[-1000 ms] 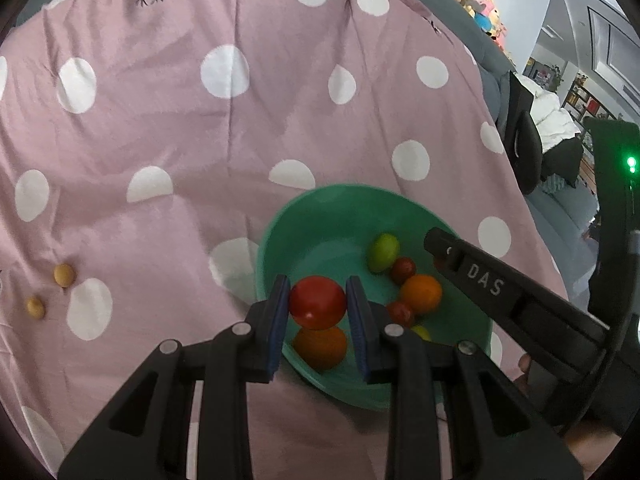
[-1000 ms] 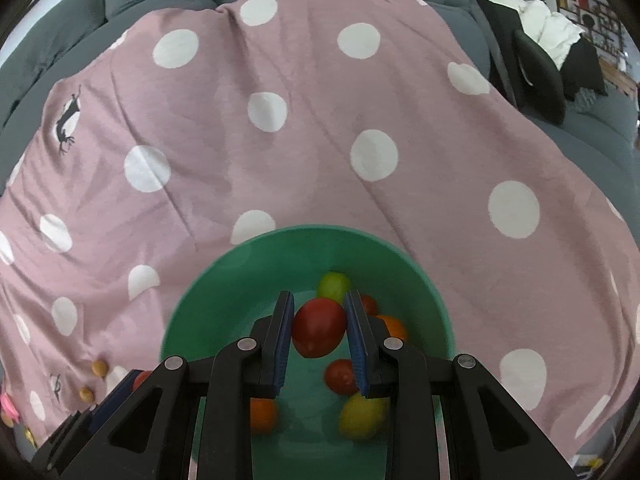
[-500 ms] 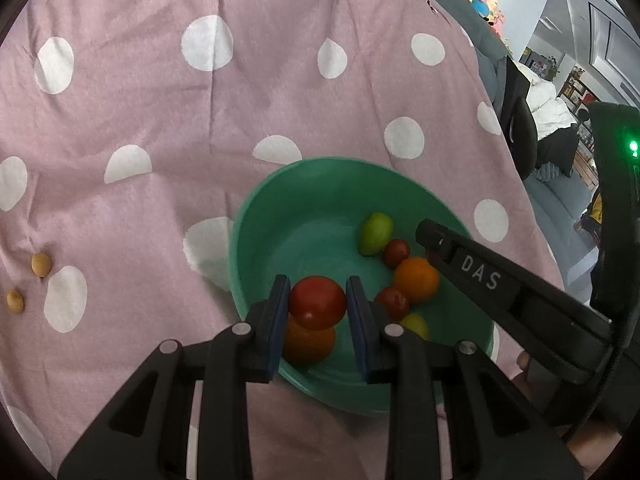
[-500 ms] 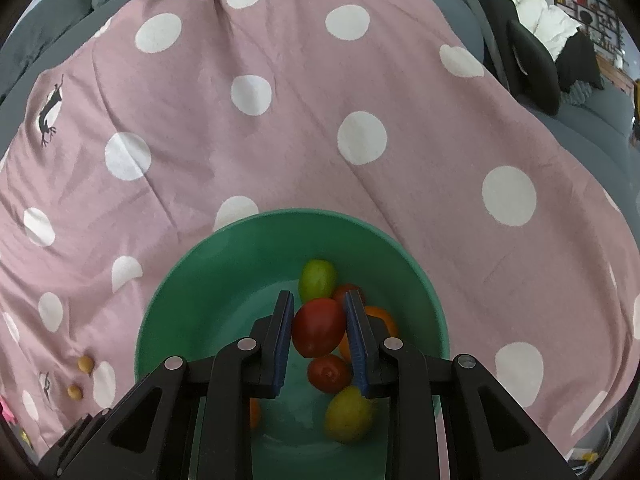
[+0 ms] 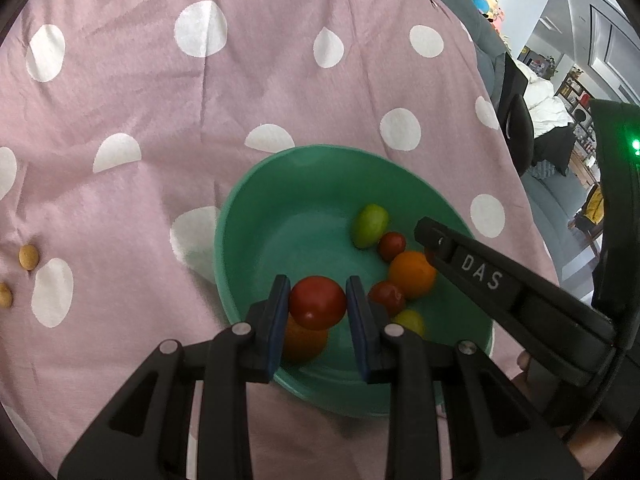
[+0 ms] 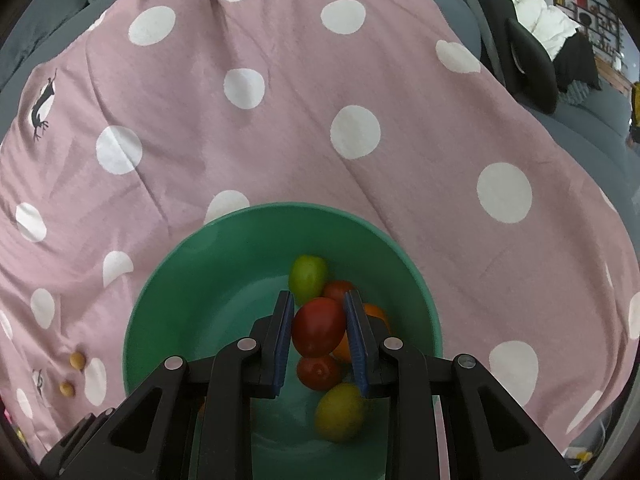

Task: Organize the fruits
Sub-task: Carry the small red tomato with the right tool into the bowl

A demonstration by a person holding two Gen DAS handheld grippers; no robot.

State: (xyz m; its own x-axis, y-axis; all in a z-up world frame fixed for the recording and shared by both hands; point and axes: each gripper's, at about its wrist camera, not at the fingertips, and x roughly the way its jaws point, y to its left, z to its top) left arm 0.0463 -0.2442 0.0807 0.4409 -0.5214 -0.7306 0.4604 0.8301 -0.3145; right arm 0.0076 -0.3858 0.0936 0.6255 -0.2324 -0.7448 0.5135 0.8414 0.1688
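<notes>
Sitting on the pink dotted blanket [image 5: 168, 92], the green bowl [image 5: 280, 216] has slid toward 12 o'clock since a second ago, in both views. Left gripper [image 5: 318, 310] stays clamped on a red tomato [image 5: 317, 302] over the bowl's 7 o'clock rim; right gripper [image 6: 319, 330] still grips another red tomato [image 6: 318, 326] above the pile at 5 o'clock
</notes>
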